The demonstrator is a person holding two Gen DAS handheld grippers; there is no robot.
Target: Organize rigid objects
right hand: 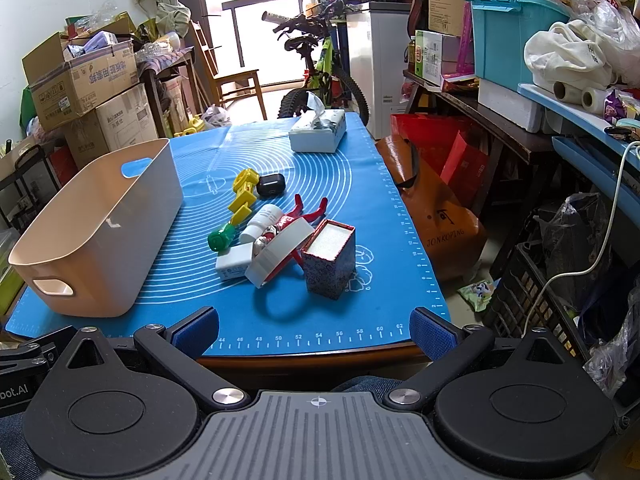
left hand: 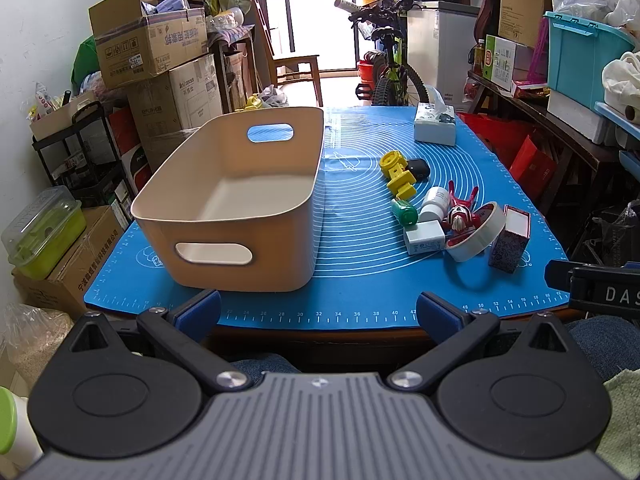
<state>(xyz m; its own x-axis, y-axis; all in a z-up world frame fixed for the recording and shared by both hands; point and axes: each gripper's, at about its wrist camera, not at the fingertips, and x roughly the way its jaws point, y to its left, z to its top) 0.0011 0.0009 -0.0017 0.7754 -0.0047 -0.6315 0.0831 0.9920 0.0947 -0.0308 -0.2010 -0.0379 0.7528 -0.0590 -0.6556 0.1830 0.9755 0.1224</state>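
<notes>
An empty beige bin [left hand: 224, 208] stands on the left of the blue mat [left hand: 352, 248]; it also shows in the right wrist view [right hand: 100, 232]. To its right lies a cluster: yellow toy [left hand: 398, 174], black case [left hand: 418, 168], green piece [left hand: 404, 212], white bottle [left hand: 434, 204], white adapter [left hand: 424, 238], red figure [left hand: 460, 212], tape roll [left hand: 476, 236], patterned box [left hand: 510, 240]. The patterned box [right hand: 330, 258] and tape roll [right hand: 280, 252] are nearest my right gripper [right hand: 314, 332]. My left gripper [left hand: 318, 312] is open and empty at the table's front edge. My right gripper is open and empty too.
A tissue box [left hand: 435, 124] stands at the mat's far right. A bicycle [left hand: 390, 68] stands beyond the table. Cardboard boxes [left hand: 152, 40] are stacked to the left, shelves and a teal crate [right hand: 508, 36] to the right. An orange bag [right hand: 436, 216] leans beside the table.
</notes>
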